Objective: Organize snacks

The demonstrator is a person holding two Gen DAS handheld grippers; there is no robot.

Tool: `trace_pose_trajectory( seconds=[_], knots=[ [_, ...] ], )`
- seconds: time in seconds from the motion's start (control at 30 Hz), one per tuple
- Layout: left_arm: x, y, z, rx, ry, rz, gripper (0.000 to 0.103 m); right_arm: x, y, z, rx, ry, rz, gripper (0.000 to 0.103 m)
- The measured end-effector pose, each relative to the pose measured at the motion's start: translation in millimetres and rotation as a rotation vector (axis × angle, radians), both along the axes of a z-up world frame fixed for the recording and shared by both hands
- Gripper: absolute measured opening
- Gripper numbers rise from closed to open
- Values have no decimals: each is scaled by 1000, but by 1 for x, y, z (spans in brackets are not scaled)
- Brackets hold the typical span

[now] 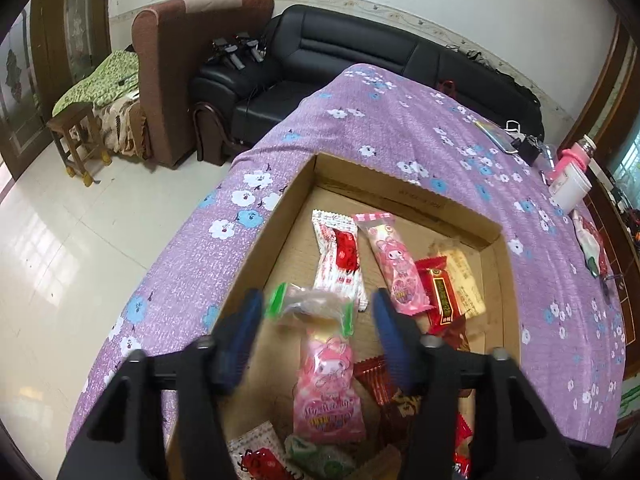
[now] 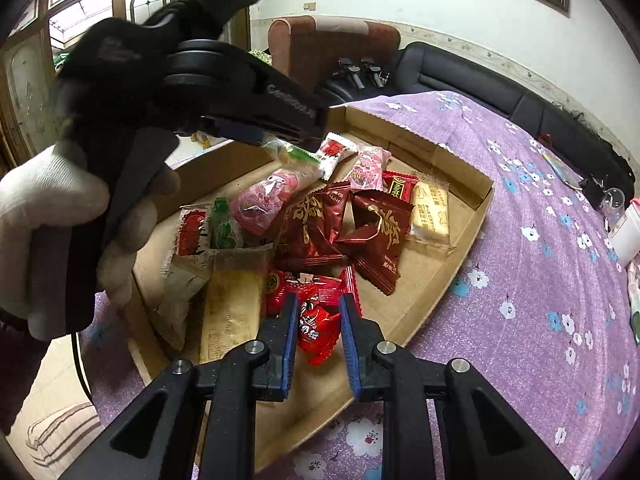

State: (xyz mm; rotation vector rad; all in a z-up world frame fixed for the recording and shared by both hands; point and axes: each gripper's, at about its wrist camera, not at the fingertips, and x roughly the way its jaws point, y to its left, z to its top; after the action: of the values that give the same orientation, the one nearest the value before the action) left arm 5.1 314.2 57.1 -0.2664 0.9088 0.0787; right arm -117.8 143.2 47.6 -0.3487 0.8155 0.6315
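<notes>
Left gripper [image 1: 316, 316], jaws spread, hovers over a clear green-ended sweet [image 1: 310, 306] in the shallow cardboard tray [image 1: 400, 196]; right gripper [image 2: 318, 320] straddles a red crinkled packet [image 2: 318, 328], apparently for sorting.

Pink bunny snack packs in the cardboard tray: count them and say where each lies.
2. One pink pack lies toward the tray's far side beside the red-and-white pack; the other pink pack lies below the left gripper. Others may be hidden.
</notes>
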Motion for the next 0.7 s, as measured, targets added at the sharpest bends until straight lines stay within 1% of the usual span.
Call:
trace_pose_trajectory(
  seconds=[0.03,0.1,0.13,0.17,0.2,0.23,0.33,0.47,0.53,0.6,0.63,0.7],
  knots=[
    [-1,1,0,-7,-4,5,69,-1,0,0,0,-5,2,27],
    [-3,2,3,-8,-13,8,69,-4,0,2,3,-21,3,40],
    [-5,2,4,-12,-16,10,71,-6,-1,5,12,-31,6,44],
    [-7,2,6,-18,-18,13,72,-8,-2,7,19,-38,6,51],
    [-11,3,8,-27,-23,19,76,-11,-3,9,27,-49,5,54],
    [-13,2,10,-29,-26,24,78,-12,-4,11,32,-57,3,55],
    [-24,-2,20,-8,-47,45,78,-19,-11,17,49,-76,-12,56],
    [-48,-14,37,59,-108,87,79,-23,-25,22,79,-86,-54,62],
    [-64,-23,48,106,-162,118,84,-23,-35,25,97,-88,-84,63],
    [-81,-34,59,171,-223,157,88,-25,-43,27,110,-93,-109,64],
    [-91,-39,65,212,-254,185,94,-25,-49,27,116,-96,-129,65],
    [-105,-48,74,256,-297,228,101,-26,-59,29,126,-100,-163,66]
  ],
)
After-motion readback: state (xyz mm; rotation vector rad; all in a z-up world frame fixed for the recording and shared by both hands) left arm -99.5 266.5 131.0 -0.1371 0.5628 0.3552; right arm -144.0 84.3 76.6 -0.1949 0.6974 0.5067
